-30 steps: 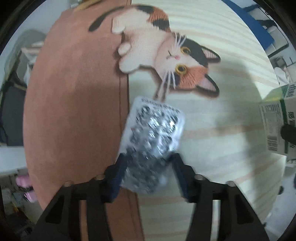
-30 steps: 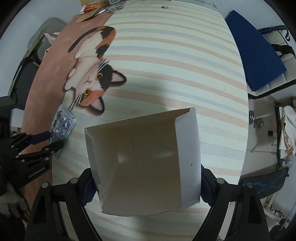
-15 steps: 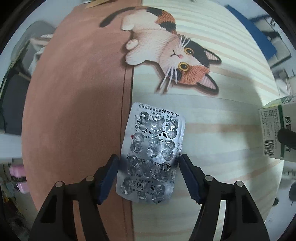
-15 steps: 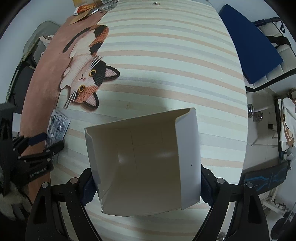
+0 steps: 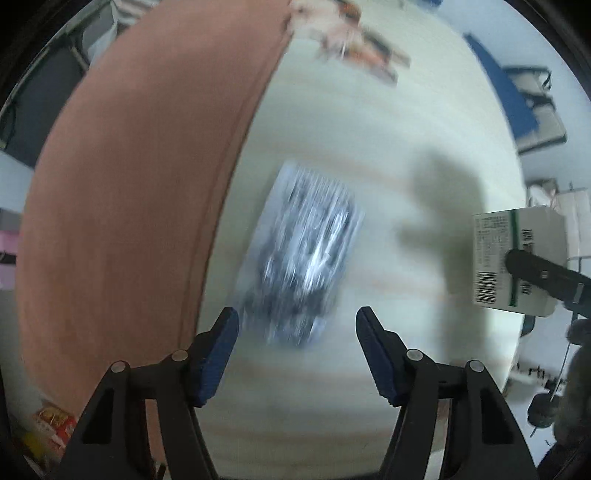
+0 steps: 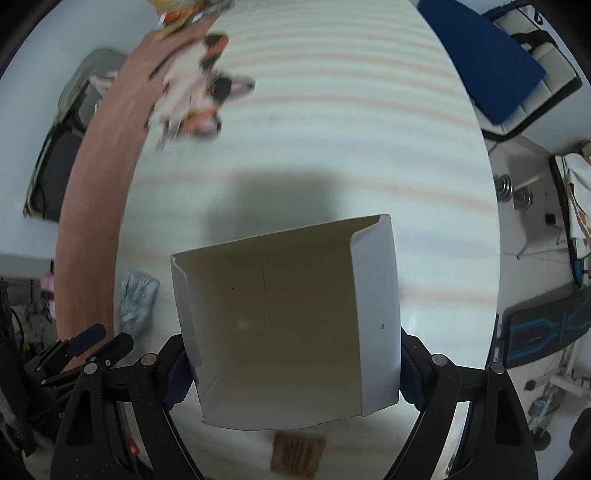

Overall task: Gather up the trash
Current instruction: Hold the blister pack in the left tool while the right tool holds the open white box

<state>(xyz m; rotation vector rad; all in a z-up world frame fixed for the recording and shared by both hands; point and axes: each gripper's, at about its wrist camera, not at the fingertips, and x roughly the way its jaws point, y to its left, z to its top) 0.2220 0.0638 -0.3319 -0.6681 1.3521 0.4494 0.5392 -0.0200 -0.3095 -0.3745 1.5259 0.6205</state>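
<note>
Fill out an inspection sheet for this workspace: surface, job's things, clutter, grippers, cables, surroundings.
Surface: striped tablecloth with a calico cat print and a brown border.
Job's things: blurred blister pack lying flat on the cloth; open white carton, no contents visible inside.
Clutter: small brown item below the carton; colourful wrappers at the far edge, too blurred to name.
Grippers: left gripper closing, pads clear of the pack, which lies just ahead of them; right gripper clamped on the carton's sides.
Cables: nothing seen.
Surroundings: blue mat, dumbbell weights, grey chair.
</note>
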